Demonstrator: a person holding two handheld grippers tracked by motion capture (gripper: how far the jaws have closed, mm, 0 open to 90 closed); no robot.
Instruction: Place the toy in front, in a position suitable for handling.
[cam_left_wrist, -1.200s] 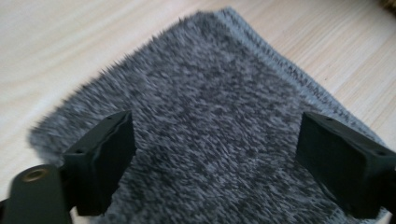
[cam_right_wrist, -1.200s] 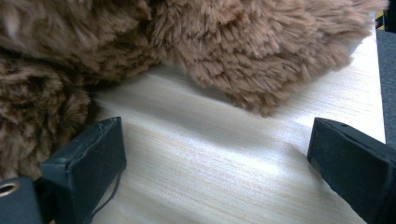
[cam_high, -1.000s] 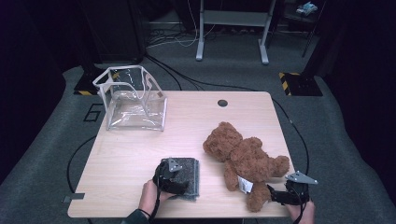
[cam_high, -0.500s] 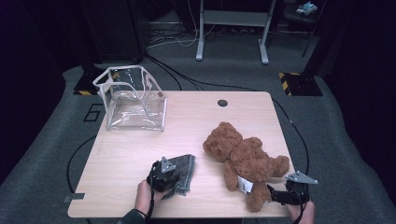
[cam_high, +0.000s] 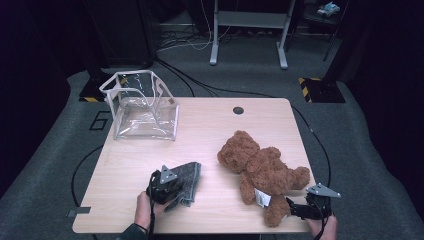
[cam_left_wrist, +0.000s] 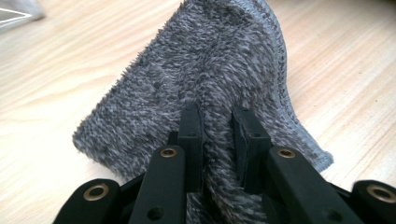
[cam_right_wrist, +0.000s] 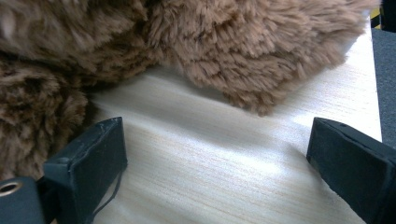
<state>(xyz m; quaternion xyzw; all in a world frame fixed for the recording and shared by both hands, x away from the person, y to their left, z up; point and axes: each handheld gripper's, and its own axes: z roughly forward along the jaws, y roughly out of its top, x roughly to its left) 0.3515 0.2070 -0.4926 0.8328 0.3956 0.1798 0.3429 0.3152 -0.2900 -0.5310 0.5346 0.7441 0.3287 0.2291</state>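
Note:
A grey fuzzy cloth (cam_high: 188, 176) lies near the table's front edge, left of centre. My left gripper (cam_high: 167, 186) is shut on its near end. In the left gripper view the two jaws (cam_left_wrist: 217, 116) have just been closing and now pinch a raised fold of the cloth (cam_left_wrist: 201, 70). A brown teddy bear (cam_high: 262, 170) lies on its back at the right. My right gripper (cam_high: 296, 210) rests open on the table by the bear's lower leg. In the right gripper view bare wood (cam_right_wrist: 210, 163) shows between its wide-apart jaws (cam_right_wrist: 219, 140), with the bear's fur (cam_right_wrist: 187, 42) just beyond.
A clear plastic box (cam_high: 142, 107) with a white rim stands open at the table's back left. A dark round grommet (cam_high: 238, 110) sits near the far edge of the wooden table (cam_high: 210, 135). Cables run over the dark floor behind.
The left jaws have closed on the cloth, which lay flat before and is now bunched and lifted at its near end. The left hand shifted slightly. The right gripper and bear stayed put.

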